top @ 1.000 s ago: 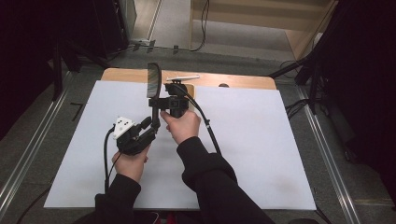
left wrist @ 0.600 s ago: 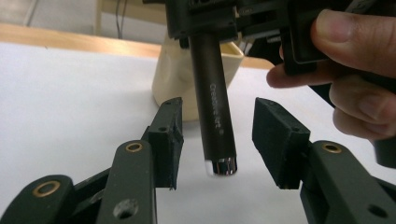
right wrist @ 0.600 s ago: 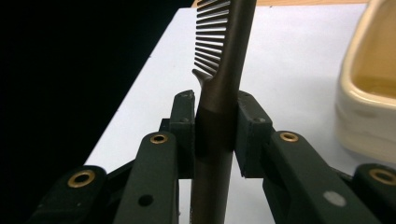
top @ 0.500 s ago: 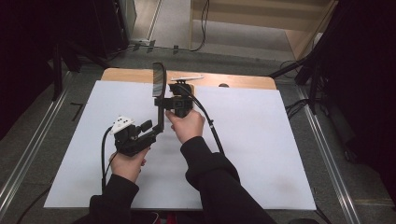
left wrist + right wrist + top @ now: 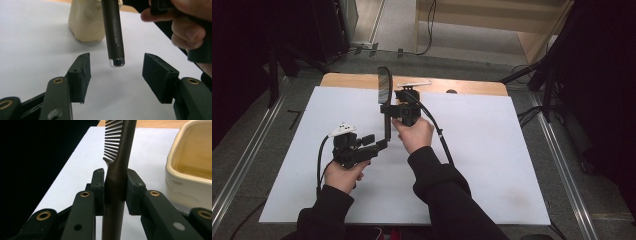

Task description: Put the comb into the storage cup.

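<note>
pale lettering along the dark handle [image 5: 114, 32] — too blurred to read

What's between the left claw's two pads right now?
Only the lower tip of the comb handle, hanging untouched between the left claw pads, which have just been opening, above the white sheet; left gripper view.

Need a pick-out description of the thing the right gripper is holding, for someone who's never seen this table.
On the white sheet covering the table, look near its far middle, where the right gripper is shut on a dark comb. It stands upright, with its toothed end up and its silver-capped handle end down, just off the sheet. Unlike the cream dish beside it, it is slim and black.
</note>
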The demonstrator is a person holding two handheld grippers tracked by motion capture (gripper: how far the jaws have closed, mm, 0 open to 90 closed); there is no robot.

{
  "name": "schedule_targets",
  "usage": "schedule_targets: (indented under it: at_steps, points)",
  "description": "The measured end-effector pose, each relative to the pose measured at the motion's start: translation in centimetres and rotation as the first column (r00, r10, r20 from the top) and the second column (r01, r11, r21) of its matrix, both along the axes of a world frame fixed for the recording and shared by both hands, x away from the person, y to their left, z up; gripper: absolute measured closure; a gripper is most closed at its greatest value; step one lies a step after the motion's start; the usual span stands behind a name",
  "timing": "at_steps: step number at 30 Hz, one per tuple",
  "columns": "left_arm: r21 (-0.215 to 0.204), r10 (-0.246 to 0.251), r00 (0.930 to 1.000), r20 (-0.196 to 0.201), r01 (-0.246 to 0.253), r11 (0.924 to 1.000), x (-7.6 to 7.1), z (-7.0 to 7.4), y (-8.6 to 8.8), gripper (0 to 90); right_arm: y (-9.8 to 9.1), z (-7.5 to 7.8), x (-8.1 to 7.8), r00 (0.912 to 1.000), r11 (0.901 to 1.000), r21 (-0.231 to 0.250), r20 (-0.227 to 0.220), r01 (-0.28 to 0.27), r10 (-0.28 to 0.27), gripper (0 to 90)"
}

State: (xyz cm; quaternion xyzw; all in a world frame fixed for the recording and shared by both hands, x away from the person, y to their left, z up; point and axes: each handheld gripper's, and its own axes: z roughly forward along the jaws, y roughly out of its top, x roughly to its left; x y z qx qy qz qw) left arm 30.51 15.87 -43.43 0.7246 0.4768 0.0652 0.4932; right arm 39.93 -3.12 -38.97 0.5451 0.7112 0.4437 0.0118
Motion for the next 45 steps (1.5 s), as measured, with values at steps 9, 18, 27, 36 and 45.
schedule_targets:
  at_steps: [9,18,27,36,45]
  points:
    - [0.026,-0.064,0.9960,-0.062,0.066,0.9975,0.1,-0.3,0.4,35.7,-0.2,0.0,-0.2,0.9998,1.0000,-0.007,0.017,0.005,-0.005,70.4]
    - [0.052,-0.122,0.9841,-0.129,0.129,0.9903,0.4,-1.2,0.8,33.2,0.0,0.1,-0.5,0.9987,0.9996,-0.028,0.051,0.000,0.001,70.4]
    - [0.067,-0.152,0.9765,-0.153,0.163,0.9843,0.5,-1.5,1.3,30.6,-0.3,0.1,-0.8,0.9967,0.9996,-0.027,0.081,0.009,-0.007,70.4]
    - [0.112,-0.189,0.9696,-0.156,0.207,0.9720,0.5,-1.9,1.6,28.7,-0.6,0.1,-1.0,0.9951,0.9996,-0.023,0.097,0.018,-0.016,70.4]
    - [0.146,-0.235,0.9552,-0.180,0.262,0.9539,0.5,-2.4,1.7,28.6,-0.8,0.4,-1.1,0.9917,0.9996,-0.016,0.127,0.025,-0.023,70.4]
